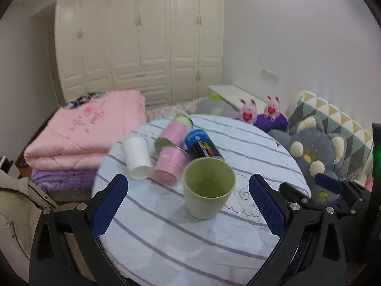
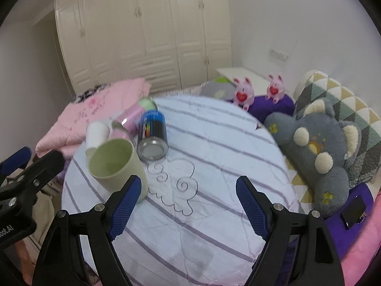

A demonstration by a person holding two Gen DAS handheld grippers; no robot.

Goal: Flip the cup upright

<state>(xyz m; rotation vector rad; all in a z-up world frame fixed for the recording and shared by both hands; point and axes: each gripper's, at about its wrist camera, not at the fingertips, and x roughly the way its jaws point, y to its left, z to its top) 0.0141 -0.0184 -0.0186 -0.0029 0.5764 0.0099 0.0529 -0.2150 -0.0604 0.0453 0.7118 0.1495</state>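
Observation:
A pale green cup (image 1: 208,188) stands upright, mouth up, on a round table with a striped white cloth (image 1: 166,238). It also shows in the right wrist view (image 2: 116,166) at the left. My left gripper (image 1: 188,205) is open and empty, its blue pads wide apart either side of the cup and a little in front of it. My right gripper (image 2: 188,207) is open and empty over the cloth, to the right of the cup. The right gripper's fingers (image 1: 328,183) show at the right edge of the left wrist view.
Behind the cup lie a white paper cup (image 1: 137,156), two pink cans (image 1: 170,164) and a blue-black can (image 1: 202,146) on their sides. Folded pink quilts (image 1: 83,131) sit left, grey plush toy (image 1: 314,157) and pillows right, wardrobe (image 1: 140,38) behind.

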